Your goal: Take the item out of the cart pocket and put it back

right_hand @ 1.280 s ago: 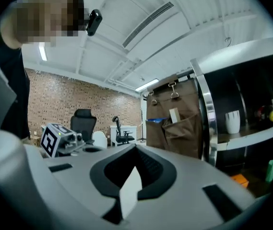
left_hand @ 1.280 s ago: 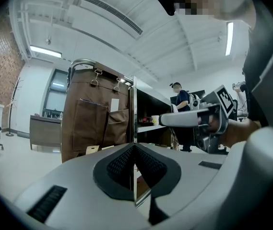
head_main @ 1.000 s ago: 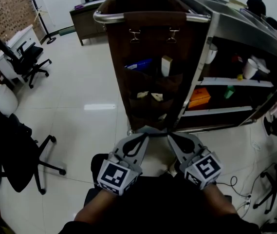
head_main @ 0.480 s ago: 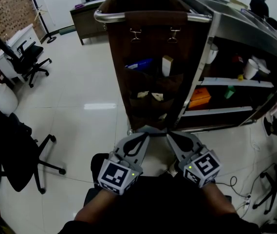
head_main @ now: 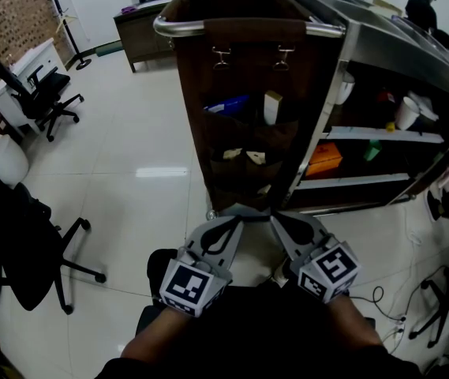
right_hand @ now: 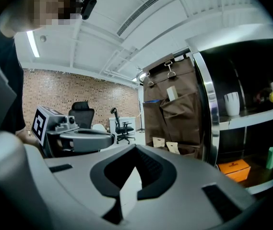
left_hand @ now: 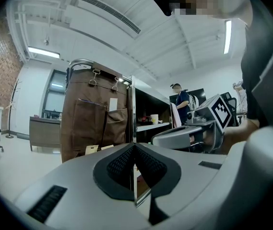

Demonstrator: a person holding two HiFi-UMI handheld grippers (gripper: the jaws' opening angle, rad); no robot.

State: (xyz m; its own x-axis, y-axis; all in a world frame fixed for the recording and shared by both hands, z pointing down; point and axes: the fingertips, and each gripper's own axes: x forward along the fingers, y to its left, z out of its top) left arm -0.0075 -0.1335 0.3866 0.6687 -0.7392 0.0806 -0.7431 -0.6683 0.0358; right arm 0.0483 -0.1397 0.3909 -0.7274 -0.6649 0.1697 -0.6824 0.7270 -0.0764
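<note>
The cart (head_main: 398, 50) stands on the pale tiled floor (head_main: 129, 148), its open shelves facing the person's right. A brown fabric panel (head_main: 248, 73) covers the near end of the cart and hangs by two metal clips (head_main: 221, 56) below the chrome handle bar (head_main: 178, 28). The panel carries rows of sewn pockets (head_main: 244, 129). The left gripper (head_main: 237, 210) and the right gripper (head_main: 276, 212) are held low and close to the person's body, side by side, tips pointing toward the foot of the panel and apart from it. Both pairs of jaws are pressed together with nothing between them. In the upper row, a blue item (head_main: 226, 105) lies tilted in the left pocket, and a pale upright item (head_main: 271, 106) stands in the pocket just beside it, its top clear of the pocket edge. Small tan tags (head_main: 244, 156) show in the row below.
</note>
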